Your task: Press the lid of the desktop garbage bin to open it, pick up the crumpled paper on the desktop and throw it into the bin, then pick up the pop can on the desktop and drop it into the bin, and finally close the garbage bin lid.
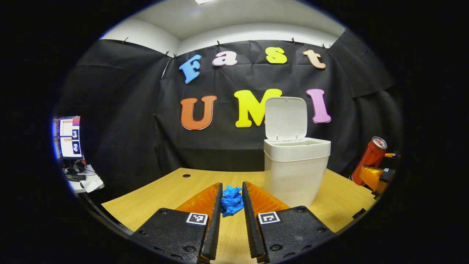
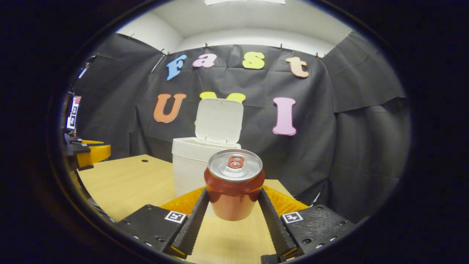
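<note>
1. Left gripper (image 1: 232,203): fingers pinched on a crumpled blue paper (image 1: 231,200), one finger against each side of the wad. The wad sits between the fingertips, low over the table (image 1: 154,194); whether it touches the wood cannot be told.
2. Right gripper (image 2: 233,201): fingers clamped on a red pop can (image 2: 234,185), one finger pressed to each flank. The can stands upright between the fingers, silver top and pull tab facing up, its base above the tabletop (image 2: 124,183).
3. Right gripper as seen from the left gripper view (image 1: 377,176): far off to the right of the left gripper's fingers, holding the pop can (image 1: 370,156), which appears tilted at the fisheye edge.
4. Left gripper as seen from the right gripper view (image 2: 88,152): far off to the left of the right gripper's fingers, at the table's edge.
5. Desktop garbage bin (image 1: 295,172): white, standing on the table just ahead and to the right of the left gripper's fingers; in the right gripper view, the bin (image 2: 190,165) stands directly behind the can, slightly to the left.
6. Bin lid (image 1: 285,119): raised upright on its rear hinge, leaving the mouth open; also visible beyond the can (image 2: 219,121).
7. Monitor (image 1: 69,137): lit, far to the left of the left gripper, beyond the table, with desk clutter beneath it.
</note>
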Motion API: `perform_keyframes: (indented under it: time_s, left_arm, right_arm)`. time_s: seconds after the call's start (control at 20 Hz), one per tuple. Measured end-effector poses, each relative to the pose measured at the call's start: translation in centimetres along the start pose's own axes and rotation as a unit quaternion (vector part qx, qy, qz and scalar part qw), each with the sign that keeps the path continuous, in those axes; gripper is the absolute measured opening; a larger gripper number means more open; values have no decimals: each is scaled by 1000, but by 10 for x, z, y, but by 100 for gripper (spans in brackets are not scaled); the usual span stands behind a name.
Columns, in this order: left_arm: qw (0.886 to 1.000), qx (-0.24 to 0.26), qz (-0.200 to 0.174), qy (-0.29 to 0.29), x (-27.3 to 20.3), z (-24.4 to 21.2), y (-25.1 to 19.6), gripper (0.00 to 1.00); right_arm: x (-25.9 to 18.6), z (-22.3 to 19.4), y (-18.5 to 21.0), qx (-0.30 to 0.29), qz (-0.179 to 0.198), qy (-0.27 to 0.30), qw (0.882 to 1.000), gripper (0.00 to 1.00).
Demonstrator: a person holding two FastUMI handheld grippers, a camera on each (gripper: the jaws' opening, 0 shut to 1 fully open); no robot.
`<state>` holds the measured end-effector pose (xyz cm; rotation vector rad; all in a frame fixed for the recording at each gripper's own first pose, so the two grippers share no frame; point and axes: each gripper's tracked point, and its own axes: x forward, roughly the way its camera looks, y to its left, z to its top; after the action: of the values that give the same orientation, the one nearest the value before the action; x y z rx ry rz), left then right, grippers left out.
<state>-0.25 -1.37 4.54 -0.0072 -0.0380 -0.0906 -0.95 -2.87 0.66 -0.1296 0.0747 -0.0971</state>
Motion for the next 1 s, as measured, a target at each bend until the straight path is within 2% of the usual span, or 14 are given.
perform_keyframes:
  time_s: [0.1,0.15,0.25,0.45,0.55,0.6,0.65,0.75,0.85,1.0]
  left_arm:
    - [1000,-3,-10,-3,14,11,-7,39]
    - [1000,-7,-14,3,22,13,-13,35]
    - [1000,-9,-19,9,41,22,-18,36]
    - [999,21,-20,-34,87,64,-23,35]
    - [997,2,-52,-53,114,83,-44,32]
    - [995,-1,-69,-68,125,94,-54,35]
    - [992,1,-89,-86,134,103,-66,35]
    - [989,11,-106,-101,152,111,-81,35]
    - [987,3,-127,-93,163,112,-104,35]
    - [987,-24,-144,-62,181,106,-140,35]
  right_arm:
    - [1,-1,-3,1,-1,2,1000,80]
    - [2,0,-5,4,-3,1,1000,81]
    - [2,3,-11,10,-6,-1,1000,81]
    - [0,9,-23,20,-14,-7,1000,81]
    - [-2,12,-27,27,-14,-8,1000,81]
    - [-1,13,-28,33,-10,-9,999,80]
    - [-1,15,-29,37,-8,-11,999,81]
    - [-2,16,-40,37,-20,-12,999,80]
    - [-4,20,-49,37,-32,-16,999,80]
    - [-8,25,-51,62,-26,-21,998,81]
